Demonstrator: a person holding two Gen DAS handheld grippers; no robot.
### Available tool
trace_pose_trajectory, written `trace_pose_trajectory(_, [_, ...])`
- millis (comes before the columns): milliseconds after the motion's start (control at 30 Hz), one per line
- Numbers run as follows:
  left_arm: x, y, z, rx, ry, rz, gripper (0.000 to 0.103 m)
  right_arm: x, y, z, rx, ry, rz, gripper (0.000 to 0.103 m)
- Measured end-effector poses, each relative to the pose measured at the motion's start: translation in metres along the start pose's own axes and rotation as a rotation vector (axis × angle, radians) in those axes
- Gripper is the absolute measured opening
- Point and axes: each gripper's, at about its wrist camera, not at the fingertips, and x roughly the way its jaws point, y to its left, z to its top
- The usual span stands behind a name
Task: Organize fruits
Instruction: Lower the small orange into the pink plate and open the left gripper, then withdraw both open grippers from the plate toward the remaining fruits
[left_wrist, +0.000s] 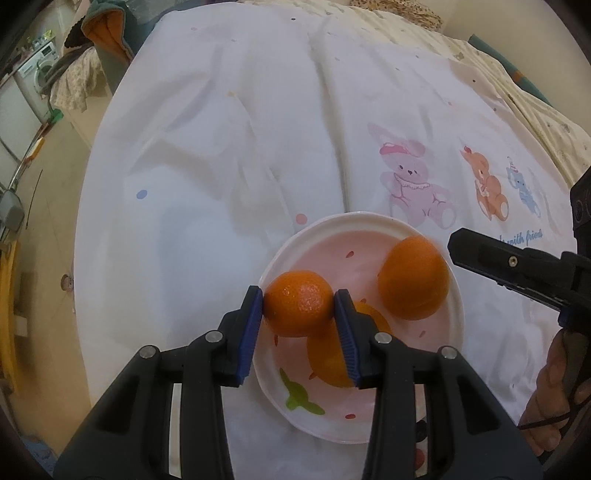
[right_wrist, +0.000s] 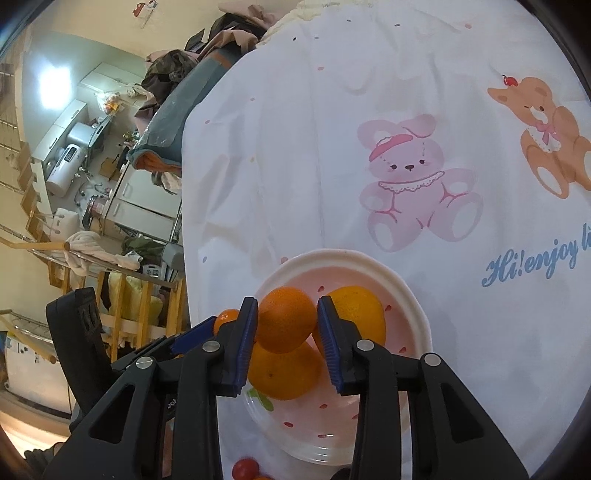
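A pink-and-white plate (left_wrist: 456, 314) lies on the white cartoon-print cloth. My left gripper (left_wrist: 299, 301) is shut on an orange (left_wrist: 299, 308) just above the plate's near-left rim. A second orange (left_wrist: 328, 360) lies under it in the plate. My right gripper (right_wrist: 287, 325) is shut on another orange (right_wrist: 286, 319) above the plate (right_wrist: 417, 306); that orange also shows in the left wrist view (left_wrist: 413, 278), where one right finger (left_wrist: 491, 258) is seen. Two more oranges (right_wrist: 284, 373) (right_wrist: 360, 314) lie in the plate. The left gripper's orange (right_wrist: 226, 317) peeks out at the left.
A small red fruit (right_wrist: 245, 468) lies on the cloth near the plate's front edge. The cloth (left_wrist: 258, 129) stretches far ahead, with printed bears (right_wrist: 413, 181). The table's left edge drops to a cluttered room with a wooden rack (right_wrist: 140, 295).
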Motion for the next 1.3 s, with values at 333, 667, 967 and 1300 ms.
trace_pose_trajectory(333, [0.001,0.003,0.0,-0.042,0.016,-0.054,0.086,-0.011,-0.008,0.004,0.043,-0.02,0.022,0.048])
trace_pose_trajectory(667, [-0.014,0.002,0.001,-0.019,-0.048,-0.026,0.086,-0.035,-0.01,0.003,0.031,-0.071,-0.014,0.067])
trace_pose_trajectory(967, [-0.038,0.0,-0.008,0.009,-0.107,-0.036,0.086,-0.065,-0.005,-0.011,0.03,-0.126,-0.054,0.078])
trace_pose_trajectory(1300, [-0.074,0.01,-0.031,0.002,-0.177,-0.015,0.086,-0.1,0.004,-0.062,0.01,-0.149,-0.069,0.079])
